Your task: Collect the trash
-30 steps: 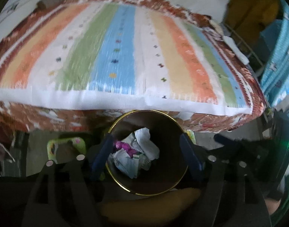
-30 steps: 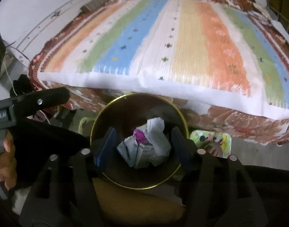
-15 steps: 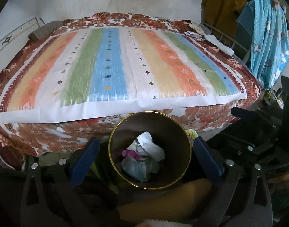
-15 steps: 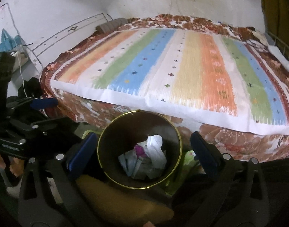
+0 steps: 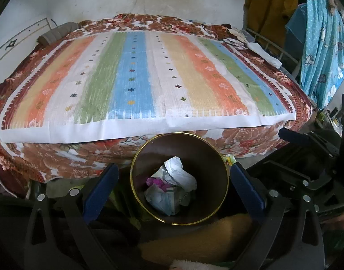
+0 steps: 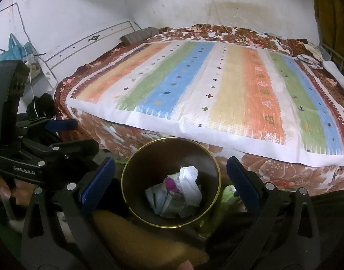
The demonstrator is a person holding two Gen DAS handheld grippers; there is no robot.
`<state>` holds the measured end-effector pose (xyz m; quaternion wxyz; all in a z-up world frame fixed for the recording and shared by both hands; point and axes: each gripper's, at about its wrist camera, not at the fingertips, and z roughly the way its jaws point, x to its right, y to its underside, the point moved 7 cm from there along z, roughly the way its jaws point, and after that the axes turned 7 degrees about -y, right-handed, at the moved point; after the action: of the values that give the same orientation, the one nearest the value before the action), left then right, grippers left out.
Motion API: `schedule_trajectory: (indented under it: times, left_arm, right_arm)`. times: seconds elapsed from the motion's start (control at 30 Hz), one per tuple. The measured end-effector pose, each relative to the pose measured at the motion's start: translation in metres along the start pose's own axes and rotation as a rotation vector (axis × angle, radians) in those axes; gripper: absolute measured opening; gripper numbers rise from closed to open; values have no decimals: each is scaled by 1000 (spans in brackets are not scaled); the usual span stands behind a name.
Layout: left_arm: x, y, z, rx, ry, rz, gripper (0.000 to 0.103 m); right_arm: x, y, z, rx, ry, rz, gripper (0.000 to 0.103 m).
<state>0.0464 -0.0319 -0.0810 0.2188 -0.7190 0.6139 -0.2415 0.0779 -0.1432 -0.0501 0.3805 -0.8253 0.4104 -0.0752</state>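
I see crumpled white and pink trash [image 5: 172, 186] in my gold-rimmed bin [image 5: 136, 180]. Left tongs [image 5: 174, 180], marked "GenRobot.AI", and right tongs [image 6: 169, 180] gape wide, empty.

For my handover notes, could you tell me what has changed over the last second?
Both tongs, left and right, have just been opening wide and drew back from the bin, nothing between their jaws. The crumpled trash stayed inside; the striped blanket is unchanged.
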Motion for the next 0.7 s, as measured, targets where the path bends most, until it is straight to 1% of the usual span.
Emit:
schedule_trajectory:
  times: [0.13, 0.7]
  left_arm:
    - [-1, -1, 0, 7, 10, -6, 97]
    - [1, 2, 2, 1, 6, -7, 97]
  right_arm:
    - [-1, 0, 0, 2, -4, 0, 94]
    - [-2, 1, 3, -8, -20, 7, 94]
